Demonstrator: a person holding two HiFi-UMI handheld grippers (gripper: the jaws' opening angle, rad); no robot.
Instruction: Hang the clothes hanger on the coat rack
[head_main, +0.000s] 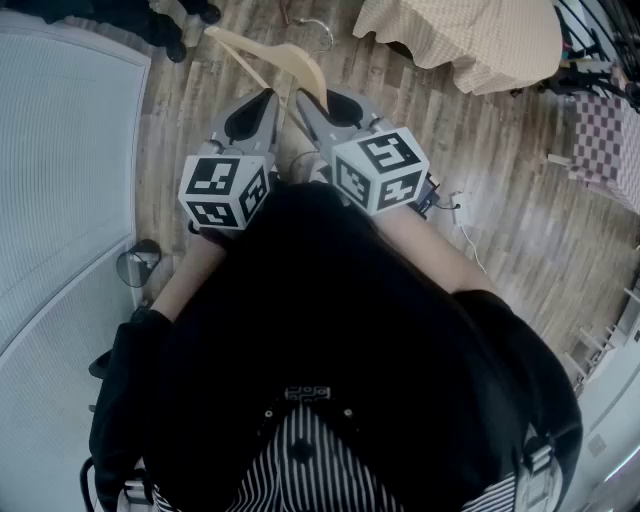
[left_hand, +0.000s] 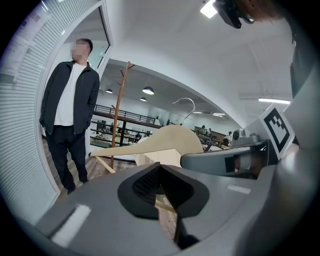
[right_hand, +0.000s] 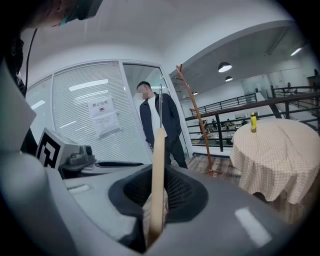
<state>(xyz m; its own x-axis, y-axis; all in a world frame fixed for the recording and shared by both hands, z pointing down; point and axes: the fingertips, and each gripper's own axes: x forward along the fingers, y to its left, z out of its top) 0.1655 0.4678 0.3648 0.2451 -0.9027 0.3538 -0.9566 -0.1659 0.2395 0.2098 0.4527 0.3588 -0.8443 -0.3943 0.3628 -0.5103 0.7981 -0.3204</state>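
**Clothes hanger** (head_main: 290, 55): pale, unpainted wood, with a broad curved shoulder piece and a thin straight lower bar. A bent silver wire hook (head_main: 318, 30) sits at the top. The hanger is held off the floor in front of the wearer, between the two tools. In the left gripper view its flat face shows (left_hand: 170, 142), with the hook (left_hand: 186, 102) rising above it. In the right gripper view it stands edge-on as a narrow upright strip (right_hand: 158, 170).

**Left tool** (head_main: 262, 100): jaws closed on the hanger's thin lower bar, which passes between the black pads (left_hand: 162, 192).

**Right tool** (head_main: 310, 105): jaws clamped on the edge-on wooden arm of the hanger (right_hand: 157, 200).

**Coat rack** (left_hand: 118, 115): a slim brown wooden pole with short upturned pegs, standing on the floor well apart from the hanger. In the right gripper view it stands between the standing person and the desk (right_hand: 195, 115). Nothing hangs on it.

**Standing person** (left_hand: 70, 110): dark jacket over a white top, just beside the glass wall (right_hand: 100, 145).

**Desk** (right_hand: 272, 150): round, covered to the floor with a cream checked cloth. Its edge also shows at the top of the head view (head_main: 470, 35).

**Bottle** (right_hand: 253, 122): the only container, small and yellow, upright on the desk. Its contents cannot be made out.

**Floor** (head_main: 500, 200): wood planks.
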